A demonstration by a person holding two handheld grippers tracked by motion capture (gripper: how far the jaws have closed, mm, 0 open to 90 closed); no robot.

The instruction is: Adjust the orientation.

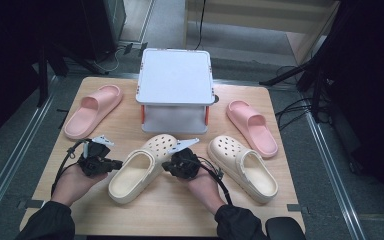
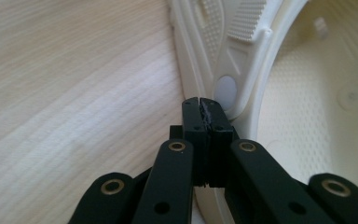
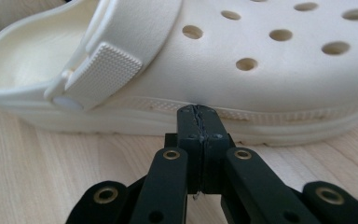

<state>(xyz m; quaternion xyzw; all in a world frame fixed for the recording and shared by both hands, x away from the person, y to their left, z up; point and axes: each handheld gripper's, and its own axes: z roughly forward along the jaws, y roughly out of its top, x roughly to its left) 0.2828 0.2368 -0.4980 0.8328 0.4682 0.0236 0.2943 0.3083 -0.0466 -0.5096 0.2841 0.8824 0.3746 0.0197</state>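
Between your two grippers lies a cream clog (image 1: 141, 170), set at a slant on the wooden table (image 1: 180, 210) with its heel toward you and its holed toe pointing up toward the white stand (image 1: 175, 77). Its foam is pale and matte, with round vent holes over the toe, a thick ribbed sole edge and a heel strap folded forward on a round rivet.

Your left gripper (image 1: 114, 163) sits at the clog's left side, jaws pressed together with nothing between them; in the left gripper view the closed tips (image 2: 200, 114) stand just beside the strap rivet (image 2: 225, 91), by the rim of the foot opening. Your right gripper (image 1: 167, 166) is at the clog's right side, jaws likewise together and empty; the right gripper view puts its tips (image 3: 199, 122) up against the sole edge, below the holes. Whether either one actually touches the foam, I cannot tell.

The table is light wood grain. From the left it carries a pink slide (image 1: 93, 110), the clog, the stand, a second cream clog (image 1: 243, 167) and another pink slide (image 1: 252, 127). Grey floor and dark equipment surround it.

The high view gives you the layout; the left gripper view shows the dotted footbed (image 2: 303, 116), and the right gripper view the strap's gridded pad (image 3: 103, 70).
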